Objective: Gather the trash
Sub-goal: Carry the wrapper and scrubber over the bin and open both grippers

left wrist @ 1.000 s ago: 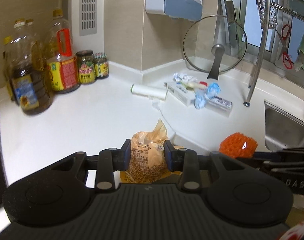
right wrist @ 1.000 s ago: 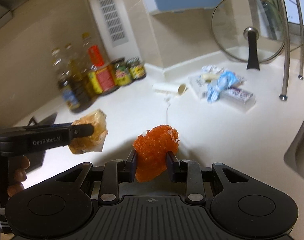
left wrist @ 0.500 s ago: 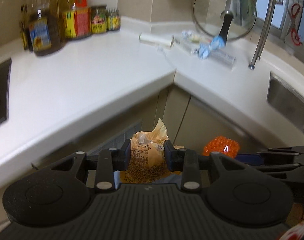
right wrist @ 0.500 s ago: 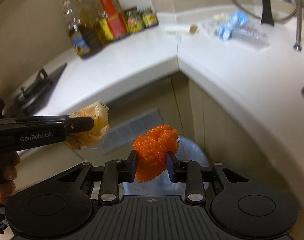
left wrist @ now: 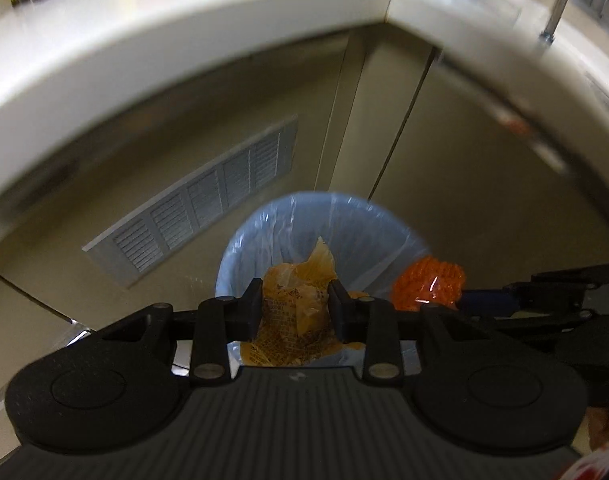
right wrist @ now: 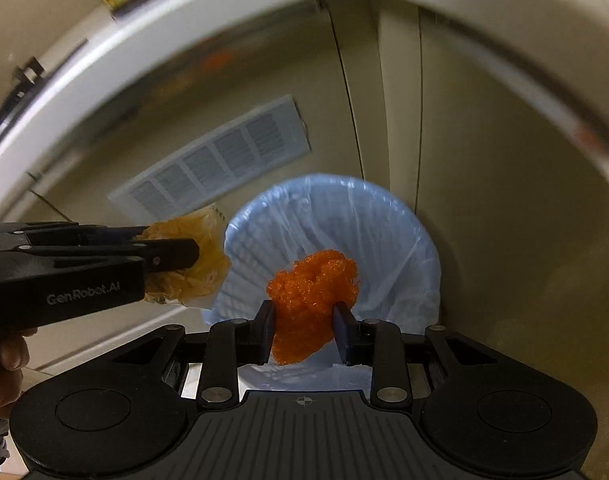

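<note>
The left gripper (left wrist: pixel 295 309) is clamped on a crumpled yellow-orange printed plastic wrapper (left wrist: pixel 294 304), which fills the gap between its two black fingers and sticks out past the tips toward 12 o'clock. Straight beyond it, also at 12 o'clock in the left wrist view, lies the round bin lined with a pale blue plastic bag (left wrist: pixel 264 236), its open mouth directly under the wrapper. At 3 o'clock from the wrapper, the right gripper (left wrist: pixel 460 300) reaches in from the right edge, carrying a bright orange bunched net-like wad (left wrist: pixel 428 284) over the bin's right rim.

In the right wrist view the right gripper (right wrist: pixel 303 322) is closed on that orange wad (right wrist: pixel 312 300); both finger pads press its sides and the wad bulges above the tips toward 12 o'clock. The blue-lined bin (right wrist: pixel 384 216) sits right behind and below it, centred at about 12 o'clock. At 9 o'clock the left gripper (right wrist: pixel 192 256) comes in from the left edge with the yellow wrapper (right wrist: pixel 208 248) held at the bin's left rim; a hand (right wrist: pixel 4 364) grips its handle at the lower left.

Behind the bin stand beige cabinet doors (right wrist: pixel 464 160) with a grey louvred vent panel (right wrist: pixel 220 160) at 10 o'clock, and the white countertop edge (left wrist: pixel 184 28) arcs across the top, blurred.
</note>
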